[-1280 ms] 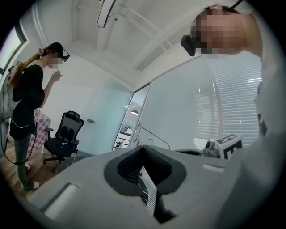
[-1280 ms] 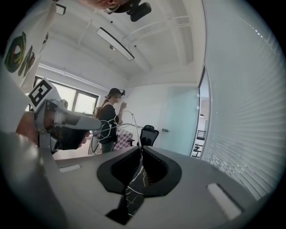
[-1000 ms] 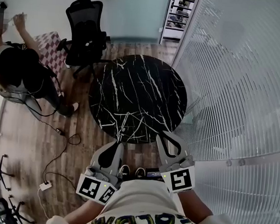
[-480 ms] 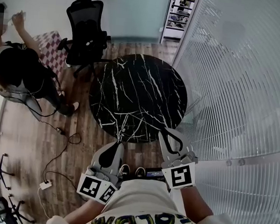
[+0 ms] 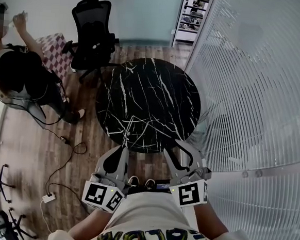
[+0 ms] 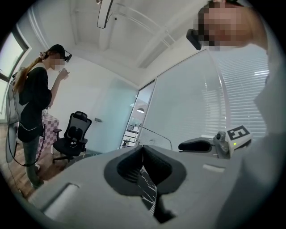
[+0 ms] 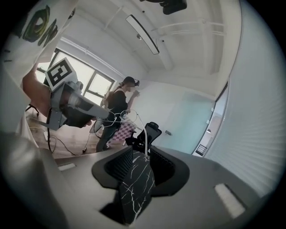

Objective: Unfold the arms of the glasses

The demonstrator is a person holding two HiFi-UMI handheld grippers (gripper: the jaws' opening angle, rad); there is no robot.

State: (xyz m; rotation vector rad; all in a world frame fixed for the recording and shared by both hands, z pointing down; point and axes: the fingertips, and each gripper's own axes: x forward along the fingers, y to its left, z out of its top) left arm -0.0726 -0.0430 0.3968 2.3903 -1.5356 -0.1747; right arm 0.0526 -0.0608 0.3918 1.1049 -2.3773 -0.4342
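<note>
The glasses (image 7: 121, 117) are thin wire-rimmed and hang in the air over the near edge of the round black marble table (image 5: 152, 91). My left gripper (image 5: 122, 148) is shut on their frame; in the right gripper view its tip (image 7: 105, 115) pinches the wire. One arm (image 7: 142, 129) of the glasses runs down into my right gripper (image 7: 144, 151). Its jaws have just been opening, and the arm's end lies between them without being pressed. From the head view the right gripper (image 5: 173, 147) shows spread fingers. The wire is barely visible there.
A black office chair (image 5: 92, 32) stands beyond the table. A person (image 5: 19, 75) stands at the far left. A glass wall with blinds (image 5: 256, 89) fills the right side. A cable and power strip (image 5: 48, 198) lie on the wooden floor.
The right gripper's fingers have parted from shut to open, and its marker cube has rolled a little. The left gripper has kept its place and grip.
</note>
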